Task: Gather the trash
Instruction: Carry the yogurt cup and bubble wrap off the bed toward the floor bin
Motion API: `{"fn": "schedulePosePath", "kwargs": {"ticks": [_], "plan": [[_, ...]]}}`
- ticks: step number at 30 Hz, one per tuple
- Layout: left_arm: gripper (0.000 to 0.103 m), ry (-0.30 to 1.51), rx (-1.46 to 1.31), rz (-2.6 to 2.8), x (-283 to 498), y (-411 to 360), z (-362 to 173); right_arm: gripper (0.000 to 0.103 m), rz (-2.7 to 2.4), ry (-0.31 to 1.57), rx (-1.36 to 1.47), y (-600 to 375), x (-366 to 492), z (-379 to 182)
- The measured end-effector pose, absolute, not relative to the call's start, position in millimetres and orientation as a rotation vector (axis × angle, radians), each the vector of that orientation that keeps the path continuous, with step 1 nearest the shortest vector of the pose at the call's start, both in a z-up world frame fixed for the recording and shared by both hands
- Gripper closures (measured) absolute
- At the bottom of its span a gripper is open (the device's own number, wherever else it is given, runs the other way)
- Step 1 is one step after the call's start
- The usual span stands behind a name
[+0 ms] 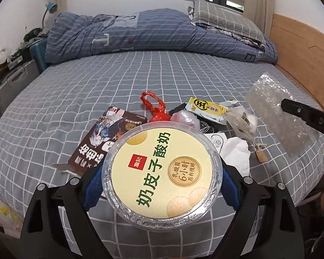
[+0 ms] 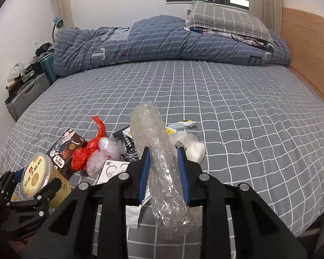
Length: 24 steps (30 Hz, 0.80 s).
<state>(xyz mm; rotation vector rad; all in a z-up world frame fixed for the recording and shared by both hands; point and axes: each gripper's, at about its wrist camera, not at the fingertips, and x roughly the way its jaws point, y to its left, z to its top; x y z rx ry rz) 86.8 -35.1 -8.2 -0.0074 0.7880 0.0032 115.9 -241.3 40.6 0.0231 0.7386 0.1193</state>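
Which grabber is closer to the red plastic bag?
Left. The left gripper, holding the yogurt cup, is just in front of the red plastic bag; the right gripper, holding bubble wrap, is further right.

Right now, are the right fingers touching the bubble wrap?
Touching. In the right wrist view, both blue fingers press against the sides of the bubble wrap, which is held lifted above the bed.

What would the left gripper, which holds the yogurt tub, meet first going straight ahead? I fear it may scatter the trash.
Probably the crumpled red plastic bag and the brown printed carton just beyond the round yellow-lidded yogurt tub in the left gripper; depth is unclear.
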Motion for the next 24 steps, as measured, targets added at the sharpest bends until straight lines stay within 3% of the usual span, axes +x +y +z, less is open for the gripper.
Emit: {"fn": "schedulePosePath", "kwargs": {"ticks": [24], "plan": [[0.016,0.773,-0.03,-0.015,38.3,-29.8,12.1,0.078,0.154,0.757,-0.001,-219.0,44.6,36.0]]}}
